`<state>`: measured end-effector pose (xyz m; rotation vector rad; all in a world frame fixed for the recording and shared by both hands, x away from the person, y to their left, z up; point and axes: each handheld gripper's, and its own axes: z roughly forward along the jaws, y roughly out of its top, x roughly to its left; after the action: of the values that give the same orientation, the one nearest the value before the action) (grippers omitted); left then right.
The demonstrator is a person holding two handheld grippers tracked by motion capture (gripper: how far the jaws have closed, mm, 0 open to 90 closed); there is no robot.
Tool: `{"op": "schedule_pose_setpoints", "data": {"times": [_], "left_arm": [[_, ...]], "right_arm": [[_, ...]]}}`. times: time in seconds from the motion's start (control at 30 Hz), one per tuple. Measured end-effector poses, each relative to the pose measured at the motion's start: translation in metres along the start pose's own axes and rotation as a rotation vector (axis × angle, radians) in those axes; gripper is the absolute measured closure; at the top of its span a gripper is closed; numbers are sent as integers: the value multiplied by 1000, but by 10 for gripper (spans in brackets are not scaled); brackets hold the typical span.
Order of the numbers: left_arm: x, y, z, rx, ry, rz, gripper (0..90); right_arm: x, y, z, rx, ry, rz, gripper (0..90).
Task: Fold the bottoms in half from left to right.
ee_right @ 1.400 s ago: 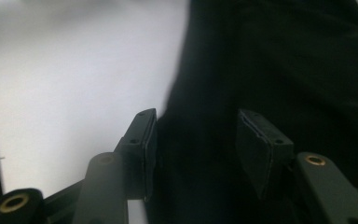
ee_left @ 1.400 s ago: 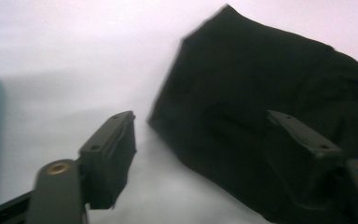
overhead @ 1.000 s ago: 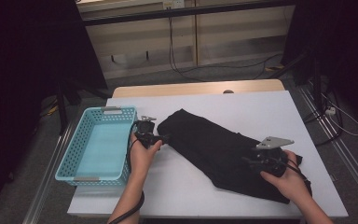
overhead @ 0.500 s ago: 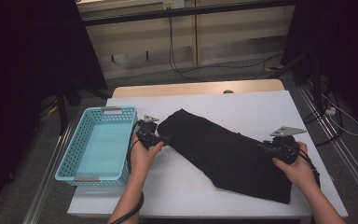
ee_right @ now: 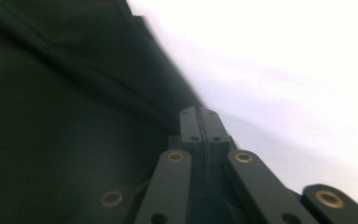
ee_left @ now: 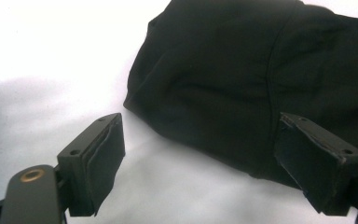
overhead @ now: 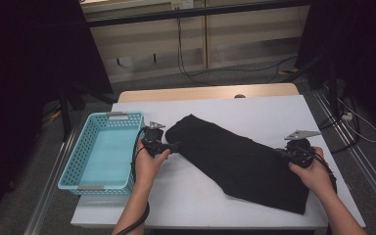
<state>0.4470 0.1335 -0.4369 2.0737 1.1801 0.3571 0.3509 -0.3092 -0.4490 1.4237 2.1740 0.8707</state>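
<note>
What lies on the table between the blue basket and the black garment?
In the high view, the left gripper and the hand holding it sit between the blue basket and the black garment, over white table; its jaws stand open.

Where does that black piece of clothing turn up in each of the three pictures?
High view: the black garment lies slantwise across the white table, from centre to lower right.
Left gripper view: it covers the upper right, beyond the open left claw.
Right gripper view: it covers the left half, beside the right claw.
Shared landmark: the white table.
</note>
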Motion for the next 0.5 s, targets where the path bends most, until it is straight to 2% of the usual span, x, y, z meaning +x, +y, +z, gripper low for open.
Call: {"op": "schedule_pose_setpoints", "data": {"times": [0.03,0.13,0.2,0.27,0.37,0.5], "left_arm": [[0,0,0,0,0,0,166],[-2,0,0,0,-2,5,166],[-2,1,0,0,-4,6,166],[-2,1,0,-4,2,2,165],[-1,1,-1,-12,7,-4,162],[1,4,-2,-20,12,-14,158]], "right_arm": [[0,0,0,0,0,0,900],[-4,-1,1,-2,-45,27,893],[-4,0,2,-16,-33,25,844],[-2,0,2,-8,-52,16,835],[-2,0,1,-16,-50,24,792],[2,1,-3,-33,-49,11,683]]}}
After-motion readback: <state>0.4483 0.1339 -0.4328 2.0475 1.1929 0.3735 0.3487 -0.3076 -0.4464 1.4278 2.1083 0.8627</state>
